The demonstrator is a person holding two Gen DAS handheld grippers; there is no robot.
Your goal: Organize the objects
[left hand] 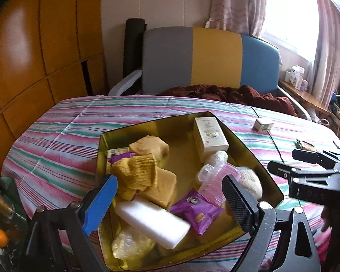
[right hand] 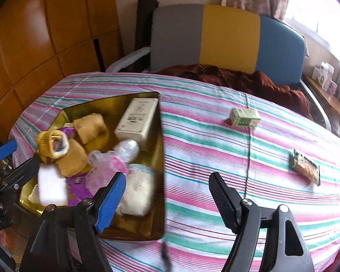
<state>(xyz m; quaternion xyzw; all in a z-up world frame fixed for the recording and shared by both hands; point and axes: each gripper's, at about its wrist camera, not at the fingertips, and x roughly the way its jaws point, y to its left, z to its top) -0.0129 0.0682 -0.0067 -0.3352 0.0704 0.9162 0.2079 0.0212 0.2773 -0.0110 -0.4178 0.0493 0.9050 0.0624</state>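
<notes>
1. Left tongs (left hand: 170, 200) spread wide, nothing gripped; poised directly over the gold tin (left hand: 256, 158), likely just clear of the white foam block (left hand: 151, 223) lying blurred beneath and between the fingers.
2. Right tongs (right hand: 167, 200) also parted and empty, fingers straddling the tin's near right wall, with striped cloth (right hand: 215, 136) below the black finger.
3. Heaped inside the tin, ahead of the left tongs: mustard knit sock (left hand: 138, 172), tan folded cloths, purple snack packet (left hand: 196, 210), pink plastic clip (left hand: 215, 181), cream plush ball (left hand: 251, 182), white carton (left hand: 209, 136) standing at the far wall. Piled loosely, apparently dropped in with no arranging.
4. Outside the tin, ahead and to the right of the right tongs on the covered surface: small green box (right hand: 244, 116) farther off, green-edged snack bar (right hand: 304, 168) nearer. Probably the remaining items to collect.
5. Judged stage: most objects gathered, two loose.
6. Sensible next reach for the right tongs: the snack bar, being closer; flat lie may demand a low, angled pinch along its narrow width.
</notes>
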